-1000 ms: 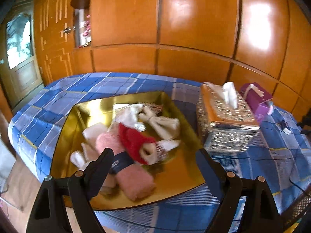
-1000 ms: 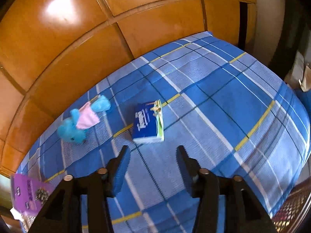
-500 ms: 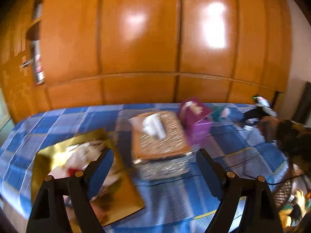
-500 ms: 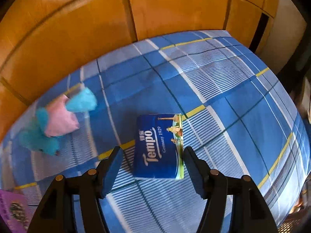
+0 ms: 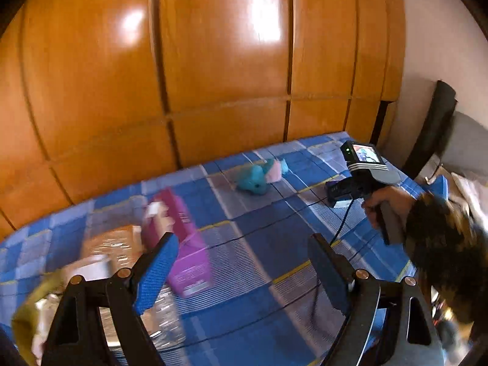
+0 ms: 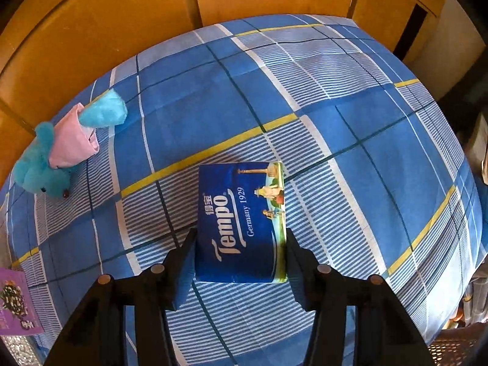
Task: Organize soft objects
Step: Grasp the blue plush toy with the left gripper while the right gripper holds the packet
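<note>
From the left wrist camera, my left gripper (image 5: 241, 271) hangs with its jaws released and nothing between them above the blue checked bed (image 5: 259, 320). Ahead of it a purple tissue box (image 5: 186, 244) lies blurred beside a silver tissue box (image 5: 122, 253). Farther back a teal plush toy (image 5: 259, 178) lies near the wooden wardrobe (image 5: 213, 61). At the right, my right hand (image 5: 387, 204) grips the handle of the other tool.

From the right wrist camera, my right gripper (image 6: 241, 253) points steeply down, its jaws closing on either side of the blue Tempo tissue pack (image 6: 241, 216), which lies flat on the bed; both jaws appear to touch its sides. The teal plush toy (image 6: 58, 152) lies well apart at the left.
</note>
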Demonstrator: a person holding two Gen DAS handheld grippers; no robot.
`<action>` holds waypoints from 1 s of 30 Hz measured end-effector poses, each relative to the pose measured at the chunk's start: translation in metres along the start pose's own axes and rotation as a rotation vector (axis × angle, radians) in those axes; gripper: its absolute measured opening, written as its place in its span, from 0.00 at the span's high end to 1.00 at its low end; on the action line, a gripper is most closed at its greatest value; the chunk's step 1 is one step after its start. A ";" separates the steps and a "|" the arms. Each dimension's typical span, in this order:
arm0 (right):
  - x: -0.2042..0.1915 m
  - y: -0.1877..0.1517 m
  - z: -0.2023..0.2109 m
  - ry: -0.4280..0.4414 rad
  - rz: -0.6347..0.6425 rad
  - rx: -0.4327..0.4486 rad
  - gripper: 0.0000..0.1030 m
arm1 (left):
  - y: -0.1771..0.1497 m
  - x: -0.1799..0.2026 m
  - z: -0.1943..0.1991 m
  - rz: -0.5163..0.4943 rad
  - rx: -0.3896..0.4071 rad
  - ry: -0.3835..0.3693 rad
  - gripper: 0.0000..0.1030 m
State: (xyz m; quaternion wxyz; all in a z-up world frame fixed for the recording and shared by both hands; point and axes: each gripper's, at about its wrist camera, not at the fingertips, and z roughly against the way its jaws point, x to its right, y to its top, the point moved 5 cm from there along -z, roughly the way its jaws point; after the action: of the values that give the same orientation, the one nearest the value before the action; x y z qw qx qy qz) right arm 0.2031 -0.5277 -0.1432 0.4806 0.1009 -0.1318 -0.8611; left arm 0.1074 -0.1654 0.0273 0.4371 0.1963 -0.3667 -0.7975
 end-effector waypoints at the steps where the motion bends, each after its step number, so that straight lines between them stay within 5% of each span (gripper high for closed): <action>1: 0.000 0.000 0.000 -0.002 0.003 0.000 0.49 | 0.006 0.006 -0.014 0.013 -0.020 0.002 0.16; 9: -0.001 0.001 -0.002 -0.001 0.011 -0.006 0.49 | 0.034 0.048 -0.106 -0.041 -0.086 0.087 0.16; 15: -0.004 0.000 -0.004 -0.011 0.025 -0.006 0.48 | 0.045 0.053 -0.201 -0.069 -0.219 0.170 0.16; 22: -0.003 0.000 -0.005 0.000 0.036 -0.009 0.47 | 0.063 0.057 -0.275 -0.189 -0.242 0.264 0.11; 30: -0.004 0.000 -0.006 -0.004 0.036 -0.011 0.47 | 0.071 0.065 -0.336 -0.348 -0.259 0.254 0.05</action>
State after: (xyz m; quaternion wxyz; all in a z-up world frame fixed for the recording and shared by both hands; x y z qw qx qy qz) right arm 0.2073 -0.5254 -0.1489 0.4963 0.0944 -0.1299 -0.8531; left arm 0.3243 -0.3839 -0.1386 0.3571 0.2973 -0.1641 -0.8701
